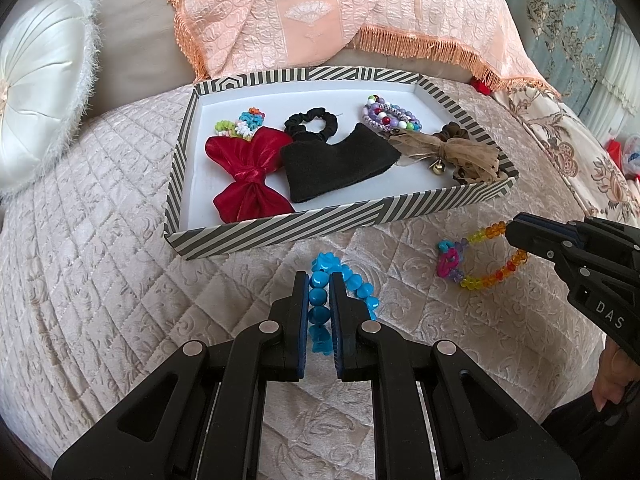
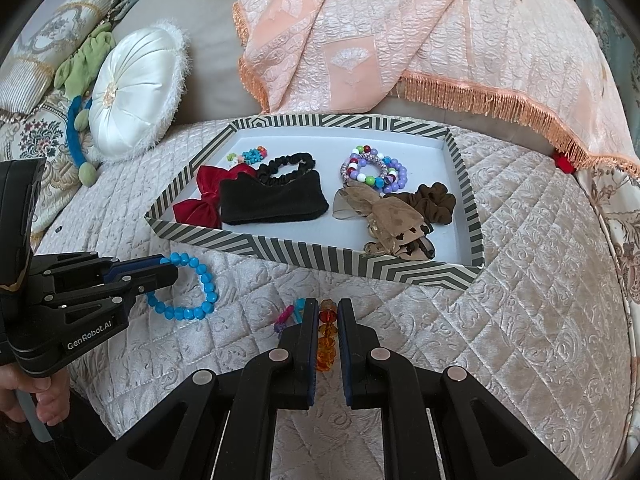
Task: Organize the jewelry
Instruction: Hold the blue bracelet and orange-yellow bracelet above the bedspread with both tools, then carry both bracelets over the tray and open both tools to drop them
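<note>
Sitting on the quilted cover, the striped tray holds a red bow, black band, black scrunchie, beaded bracelets and brown ribbon; nothing blocks its near wall. Just before it, the left gripper pinches the blue bead bracelet, and the right gripper is clamped on the orange-yellow bead bracelet, both lying on the cover

red bow: part-hidden behind black cloth | hand: cut off at picture's left edge | small red thing under fringed cover: unidentifiable
</note>
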